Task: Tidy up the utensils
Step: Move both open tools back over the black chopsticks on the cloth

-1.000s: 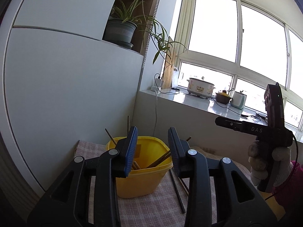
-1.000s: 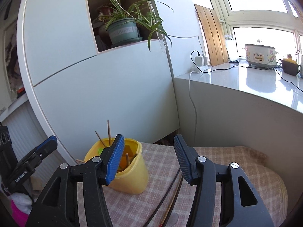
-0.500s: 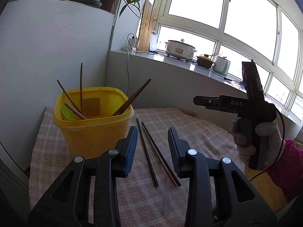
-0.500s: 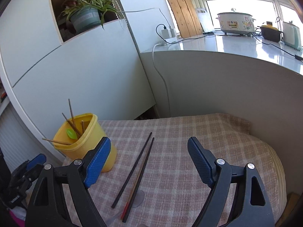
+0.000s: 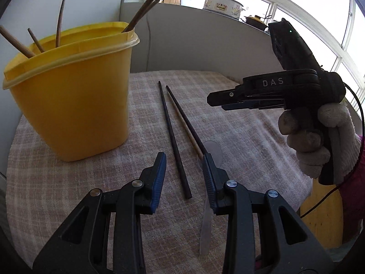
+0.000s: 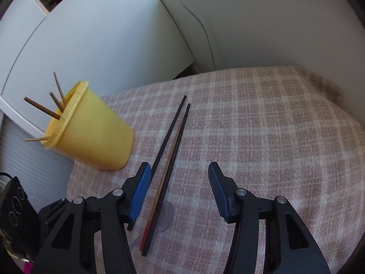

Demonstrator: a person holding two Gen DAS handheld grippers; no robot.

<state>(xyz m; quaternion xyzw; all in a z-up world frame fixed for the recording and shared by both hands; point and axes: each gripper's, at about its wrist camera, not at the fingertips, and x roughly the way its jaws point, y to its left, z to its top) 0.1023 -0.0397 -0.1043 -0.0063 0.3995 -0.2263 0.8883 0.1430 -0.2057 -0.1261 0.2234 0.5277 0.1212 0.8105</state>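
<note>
Left gripper (image 5: 183, 159), seen from its own wrist camera: jaws parted to a moderate gap, blue pads facing each other, nothing held between them. Directly ahead, a dark chopstick (image 5: 172, 137) lies on the checked cloth (image 5: 239, 125) with its near end between the two fingertips but untouched by either. Just to its right lie a second dark chopstick (image 5: 184, 119) and, close beside it, a brown wooden chopstick (image 5: 192, 137), whose near ends pass behind the right finger. A clear plastic spoon (image 5: 211, 150) lies beneath and ahead of that finger, its handle running back under the gripper. Forward and to the left stands the yellow container (image 5: 75, 105), upright on the cloth, with several wooden chopsticks (image 5: 59, 20) leaning inside it. Forward and to the right, the right gripper (image 5: 219, 101) is held above the cloth by a gloved hand (image 5: 319, 139), side-on in this view. Right gripper (image 6: 180, 171), from its own camera: jaws spread wide, empty, above the cloth-covered surface (image 6: 262, 137). The three loose chopsticks (image 6: 170, 150) lie just inside its left finger, running forward; the spoon bowl (image 6: 165, 214) shows beside their near ends. The container (image 6: 91, 139) stands forward-left, near a white cabinet (image 6: 102, 36).
</note>
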